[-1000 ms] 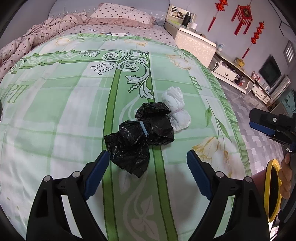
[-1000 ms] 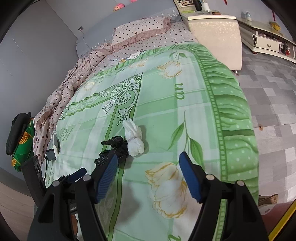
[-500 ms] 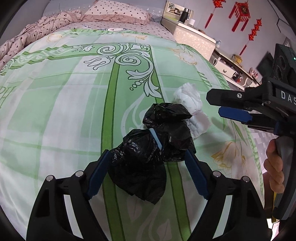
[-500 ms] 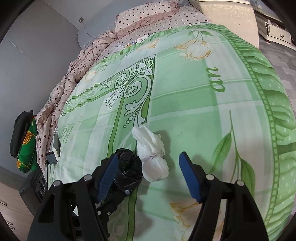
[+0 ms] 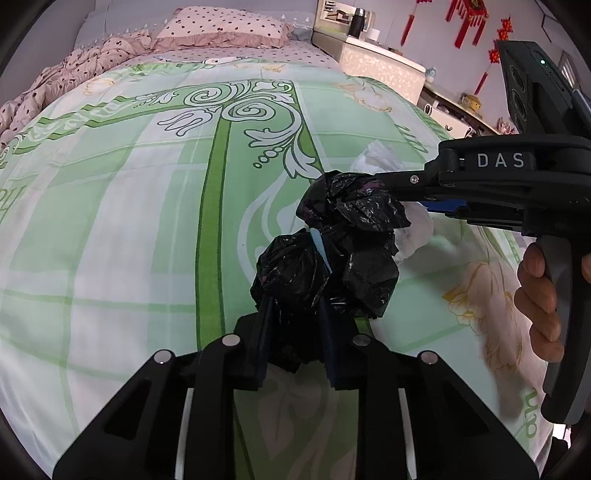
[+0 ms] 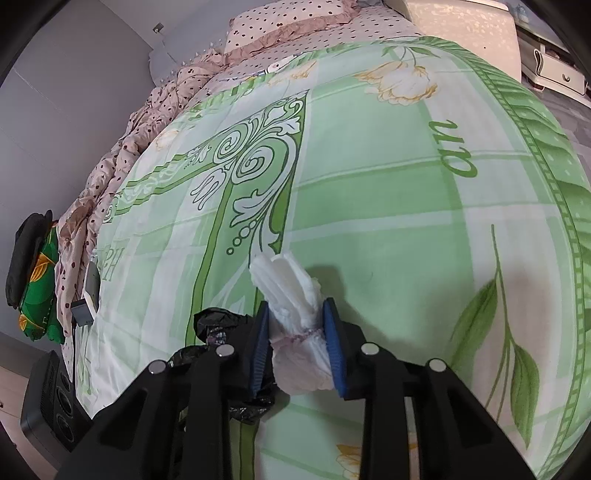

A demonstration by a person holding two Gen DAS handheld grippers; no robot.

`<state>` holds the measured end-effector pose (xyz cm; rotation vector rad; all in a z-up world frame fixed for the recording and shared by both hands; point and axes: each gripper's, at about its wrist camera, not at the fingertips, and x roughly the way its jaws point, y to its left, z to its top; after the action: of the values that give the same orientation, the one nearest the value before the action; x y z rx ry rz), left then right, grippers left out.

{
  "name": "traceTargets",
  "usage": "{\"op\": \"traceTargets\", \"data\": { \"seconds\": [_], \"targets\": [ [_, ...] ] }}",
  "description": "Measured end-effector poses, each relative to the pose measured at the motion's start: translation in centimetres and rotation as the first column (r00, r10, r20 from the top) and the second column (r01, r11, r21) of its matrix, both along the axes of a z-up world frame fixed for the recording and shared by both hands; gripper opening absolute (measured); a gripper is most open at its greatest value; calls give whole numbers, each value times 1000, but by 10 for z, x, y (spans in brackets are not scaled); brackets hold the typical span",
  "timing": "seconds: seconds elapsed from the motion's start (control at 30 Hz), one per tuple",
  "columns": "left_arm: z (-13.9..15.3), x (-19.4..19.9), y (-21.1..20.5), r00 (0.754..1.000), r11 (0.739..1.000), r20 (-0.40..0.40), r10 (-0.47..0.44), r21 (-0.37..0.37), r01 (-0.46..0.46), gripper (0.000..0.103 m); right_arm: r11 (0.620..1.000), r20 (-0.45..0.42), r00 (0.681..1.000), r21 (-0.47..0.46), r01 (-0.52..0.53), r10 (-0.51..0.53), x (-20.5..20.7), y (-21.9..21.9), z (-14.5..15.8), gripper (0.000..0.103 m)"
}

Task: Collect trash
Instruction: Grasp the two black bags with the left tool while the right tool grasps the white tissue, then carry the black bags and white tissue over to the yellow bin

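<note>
- Left wrist view: the left claw [image 5: 295, 336] pinches the near end of a crinkled black bag [image 5: 295, 273], which lies lengthwise away from it on the green bed [image 5: 110, 229].
- The right claw [image 6: 297, 343] clamps a tied white bag [image 6: 295, 317], long axis pointing away, up the bed.
- A hand [image 5: 543, 299] grips the right handle.

A green floral bedspread [image 5: 110, 229] covers the bed, with a pink dotted pillow [image 5: 221, 31] at its head (a rumpled matching quilt [image 6: 122, 147] alongside). Red hanging ornaments [image 5: 469, 14] decorate the wall.
</note>
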<state>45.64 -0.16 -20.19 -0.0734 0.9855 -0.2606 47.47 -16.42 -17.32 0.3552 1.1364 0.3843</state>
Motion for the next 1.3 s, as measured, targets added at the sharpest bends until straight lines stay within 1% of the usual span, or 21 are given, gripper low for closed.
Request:
{"op": "traceTargets", "data": {
  "seconds": [0.03,0.07,0.1,0.27,0.37,0.5,0.6,0.73,0.8,0.87,0.9,1.03,1.17,1.23,1.3],
  "targets": [
    [1,0,0,1000,1000,2,1,1,-1,17,1000,3,1000,6,6,-6,-1,-1,0,26],
    [1,0,1,1000,1000,3,2,4,-2,11,1000,5,1000,11,13,-13,-1,-3,1,25],
    [2,0,2,1000,1000,2,1,4,-1,11,1000,11,1000,14,22,-22,-1,-5,3,25],
    [8,-6,3,1000,1000,15,5,15,-6,8,998,32,998,31,53,-54,-6,-20,16,24],
    [17,-11,5,1000,1000,27,14,5,-14,8,997,38,997,49,65,-66,-13,-30,25,24],
    [29,-21,6,999,1000,40,20,7,-20,8,994,52,995,79,79,-83,-28,-47,41,24],
    [37,-34,6,999,1000,44,25,7,-25,8,993,67,994,83,85,-91,-43,-58,54,24],
    [50,-57,8,998,999,57,32,6,-33,8,994,87,993,85,73,-80,-68,-67,68,24],
    [56,-70,10,998,999,57,37,-8,-37,8,993,89,993,95,70,-78,-83,-72,73,24],
    [62,-84,11,997,999,63,42,2,-42,8,994,94,993,97,60,-69,-98,-75,78,24],
    [66,-92,11,997,999,66,44,6,-44,8,994,95,993,97,57,-66,-107,-76,80,24],
    [79,-124,13,997,999,61,52,-12,-52,8,993,88,995,108,44,-54,-140,-83,85,24],
    [91,-157,11,996,999,68,54,2,-54,8,994,90,995,107,33,-43,-174,-90,91,24],
    [97,-174,9,996,998,62,61,-12,-60,8,994,94,995,109,30,-41,-192,-97,95,24],
    [104,-189,6,995,998,76,60,-11,-59,8,994,103,994,108,24,-35,-210,-103,100,24]
  ]
}}
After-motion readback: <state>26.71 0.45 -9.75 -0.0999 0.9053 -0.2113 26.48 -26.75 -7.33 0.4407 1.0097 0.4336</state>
